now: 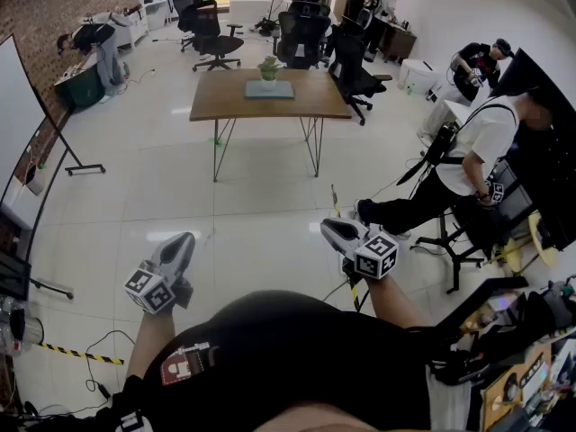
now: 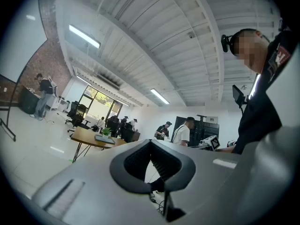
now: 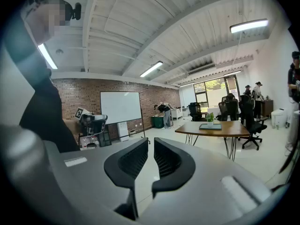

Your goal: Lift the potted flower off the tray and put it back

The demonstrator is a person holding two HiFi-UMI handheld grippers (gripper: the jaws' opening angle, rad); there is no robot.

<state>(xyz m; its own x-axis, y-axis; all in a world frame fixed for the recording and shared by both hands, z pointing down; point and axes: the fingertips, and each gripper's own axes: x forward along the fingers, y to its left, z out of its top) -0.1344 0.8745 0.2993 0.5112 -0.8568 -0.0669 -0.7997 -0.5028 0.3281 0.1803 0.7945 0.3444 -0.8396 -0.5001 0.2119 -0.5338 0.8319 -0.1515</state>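
Observation:
A small potted flower [image 1: 268, 68] stands on a grey tray [image 1: 270, 89] on a wooden table [image 1: 225, 104] far across the room. Both grippers are held close to my body, well short of the table. My left gripper [image 1: 177, 246] has its jaws together with nothing in them. My right gripper [image 1: 329, 229] is shut too, only a thin slit between its pads and nothing held. The left gripper view has the left gripper [image 2: 151, 142] in front and the flower [image 2: 106, 131] far off at the left. From the right gripper [image 3: 151, 141], the flower [image 3: 210, 118] and tray [image 3: 211, 126] sit at mid right.
Black office chairs [image 1: 301, 34] stand behind the table. A seated person [image 1: 468, 147] is at the right, with a desk of gear [image 1: 517, 367] nearer me. A whiteboard on a stand [image 1: 22, 142] is at the left. Cables and striped tape [image 1: 81, 354] lie on the white floor.

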